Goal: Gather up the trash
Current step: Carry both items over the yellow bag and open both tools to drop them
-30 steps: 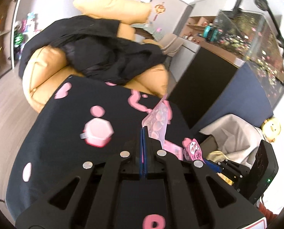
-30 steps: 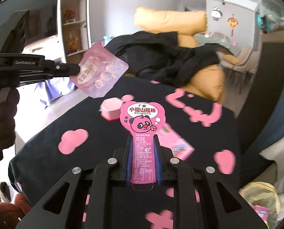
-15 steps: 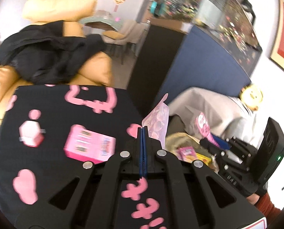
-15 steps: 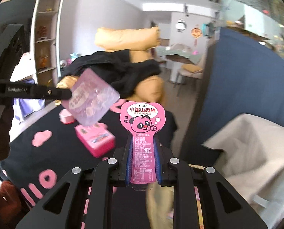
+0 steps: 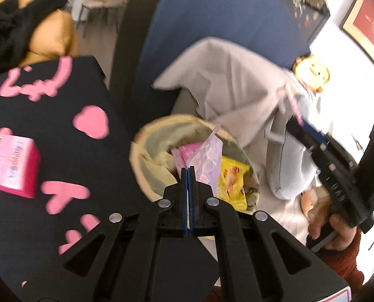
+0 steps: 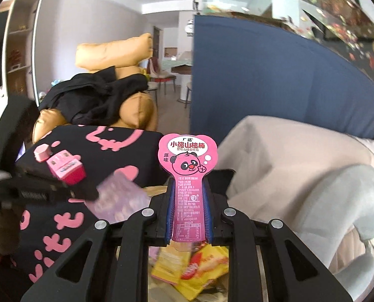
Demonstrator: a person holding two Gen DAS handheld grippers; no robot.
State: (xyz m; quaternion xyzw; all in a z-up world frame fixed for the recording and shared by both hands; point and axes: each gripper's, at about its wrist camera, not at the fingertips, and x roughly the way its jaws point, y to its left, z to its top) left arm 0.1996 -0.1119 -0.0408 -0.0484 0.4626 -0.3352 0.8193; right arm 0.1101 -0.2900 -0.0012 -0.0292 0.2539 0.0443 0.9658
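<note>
Translucent pink wrapper (image 5: 208,158) upright above bin (image 5: 146,173) — bear-printed wrapper (image 6: 187,176) upright.

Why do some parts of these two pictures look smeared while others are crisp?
Left wrist view: the pink box and table pattern are motion-smeared, while the left gripper stays sharp. Right wrist view: the pink bear wrapper reads clearly, but the translucent pouch is blurred. Both views bulge at the dark round edges.

Pink box (image 5: 9,162) cut off at left edge — blurred print; bin (image 5: 149,151) contents partly hidden.
</note>
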